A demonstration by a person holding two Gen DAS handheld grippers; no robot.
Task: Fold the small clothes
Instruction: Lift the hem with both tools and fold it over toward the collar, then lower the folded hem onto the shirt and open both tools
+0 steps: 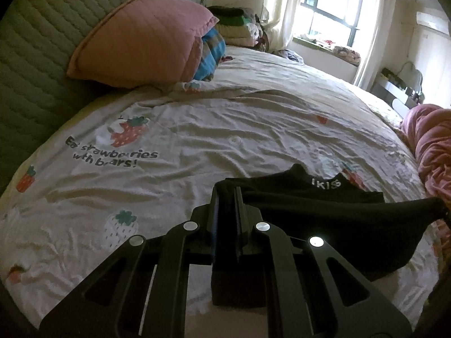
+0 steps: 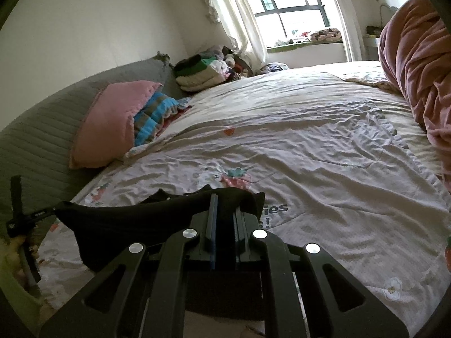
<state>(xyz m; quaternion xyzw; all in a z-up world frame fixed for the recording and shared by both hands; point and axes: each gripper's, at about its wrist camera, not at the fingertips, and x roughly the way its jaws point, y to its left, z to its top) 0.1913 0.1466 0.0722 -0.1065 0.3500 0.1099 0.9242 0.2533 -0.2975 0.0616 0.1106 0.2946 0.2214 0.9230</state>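
A small black garment [image 1: 324, 214] with white letters on its waistband hangs stretched between my two grippers, just above the bed. My left gripper [image 1: 227, 194] is shut on one corner of it. My right gripper [image 2: 225, 200] is shut on the other corner of the black garment [image 2: 126, 222]. In the right wrist view the left gripper [image 2: 53, 209] shows at the far left, pinching the garment's end. The lower part of the cloth sags onto the sheet.
The bed has a white strawberry-print sheet [image 1: 197, 140]. A pink pillow [image 1: 146, 36] and striped blue cloth [image 1: 211, 53] lie by the grey quilted headboard [image 1: 33, 56]. A stack of folded clothes [image 2: 203, 73] is at the far side. A pink duvet [image 2: 417, 70] is heaped on the right.
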